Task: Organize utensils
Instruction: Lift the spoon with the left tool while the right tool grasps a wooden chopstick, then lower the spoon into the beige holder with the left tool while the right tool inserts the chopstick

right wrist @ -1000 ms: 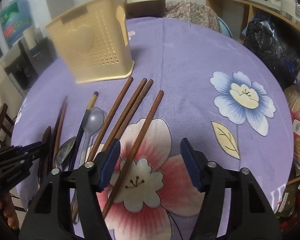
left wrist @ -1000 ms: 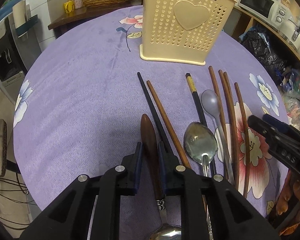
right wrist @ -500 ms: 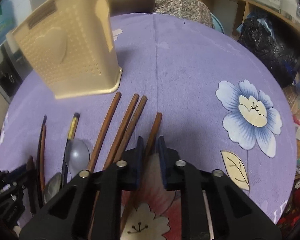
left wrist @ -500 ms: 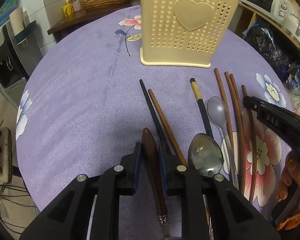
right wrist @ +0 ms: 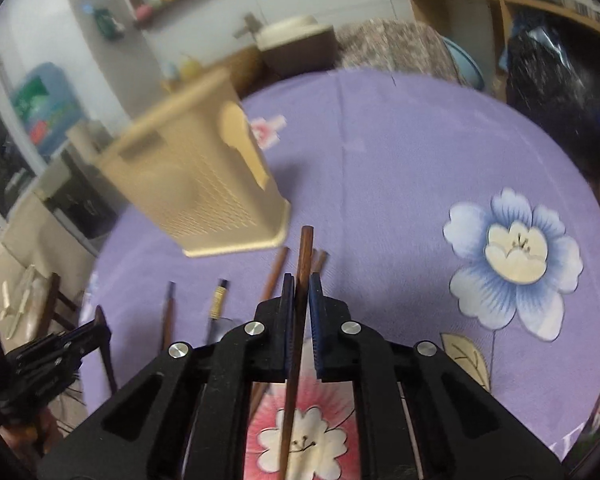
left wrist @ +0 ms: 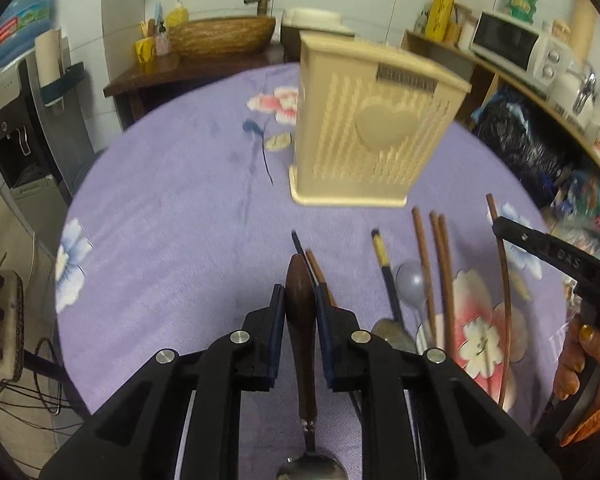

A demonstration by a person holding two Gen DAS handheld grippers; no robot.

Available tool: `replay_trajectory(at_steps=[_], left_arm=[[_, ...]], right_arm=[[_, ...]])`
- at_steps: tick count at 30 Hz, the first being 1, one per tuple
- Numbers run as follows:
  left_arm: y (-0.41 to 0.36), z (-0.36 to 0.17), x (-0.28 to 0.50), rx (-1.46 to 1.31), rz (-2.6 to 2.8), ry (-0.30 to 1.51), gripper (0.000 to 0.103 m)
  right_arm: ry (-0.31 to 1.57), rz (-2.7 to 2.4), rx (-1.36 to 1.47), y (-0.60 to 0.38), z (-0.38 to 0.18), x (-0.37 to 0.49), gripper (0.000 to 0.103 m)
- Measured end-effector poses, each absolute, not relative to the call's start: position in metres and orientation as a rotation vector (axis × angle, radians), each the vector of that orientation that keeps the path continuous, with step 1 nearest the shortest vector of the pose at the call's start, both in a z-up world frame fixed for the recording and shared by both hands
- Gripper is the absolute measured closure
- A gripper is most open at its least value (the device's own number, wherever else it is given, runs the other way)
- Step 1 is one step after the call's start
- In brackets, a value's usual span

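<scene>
The left gripper (left wrist: 299, 312) is seen closed down on the dark wooden handle of a spoon (left wrist: 300, 320), the blue-padded fingers (left wrist: 277, 332) pressed against either side of the handle, whose rounded end sticks out just past the fingertips while the metal bowl hangs below, near the bottom edge of the left wrist view. The right gripper (right wrist: 301, 312) is seen clamped on a single brown chopstick (right wrist: 303, 256), the pads (right wrist: 288, 320) brought almost together with only the thin stick between them; the stick's tip reaches beyond the fingertips and the rest trails back under the gripper, clear of the cloth. In the left wrist view the same stick is shown held up at the far right by the right gripper, with a hand (left wrist: 580, 356) on its grip. On the purple flowered tablecloth (left wrist: 172, 216) more utensils are left lying side by side: a black chopstick (left wrist: 298, 242), a brown one beside it, a black chopstick with a yellow band (left wrist: 382, 254), a grey plastic spoon (left wrist: 411, 280), a metal spoon (left wrist: 392, 334) and three brown chopsticks (left wrist: 436, 264). A cream perforated utensil holder (left wrist: 372, 136) with a heart on its front is set upright on the cloth beyond them, apart from both grippers.
</scene>
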State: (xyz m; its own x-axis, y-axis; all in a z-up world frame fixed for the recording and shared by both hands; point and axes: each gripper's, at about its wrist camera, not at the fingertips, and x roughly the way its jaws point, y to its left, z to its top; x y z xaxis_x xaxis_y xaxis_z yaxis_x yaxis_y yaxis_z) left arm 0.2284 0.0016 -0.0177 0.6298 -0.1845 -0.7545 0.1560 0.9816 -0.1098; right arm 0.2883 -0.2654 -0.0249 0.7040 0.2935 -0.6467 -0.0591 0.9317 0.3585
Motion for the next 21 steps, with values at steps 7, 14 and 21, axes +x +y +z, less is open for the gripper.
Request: replay_trajectory(at_steps=[7, 14, 21], left_arm=[[0.018, 0.021, 0.216, -0.045, -0.210, 0.759, 0.087], [0.027, 0.031, 0.217, -0.049, -0.192, 0.705, 0.087], [0.032, 0.030, 0.215, -0.074, -0.183, 0.691, 0.087]], right_arm=[[0.581, 0.261, 0.282, -0.285, 0.041, 0.248, 0.095], [0.502, 0.281, 0.285, -0.297, 0.065, 0.234, 0.095], [0.488, 0.276, 0.261, -0.295, 0.067, 0.230, 0.096]])
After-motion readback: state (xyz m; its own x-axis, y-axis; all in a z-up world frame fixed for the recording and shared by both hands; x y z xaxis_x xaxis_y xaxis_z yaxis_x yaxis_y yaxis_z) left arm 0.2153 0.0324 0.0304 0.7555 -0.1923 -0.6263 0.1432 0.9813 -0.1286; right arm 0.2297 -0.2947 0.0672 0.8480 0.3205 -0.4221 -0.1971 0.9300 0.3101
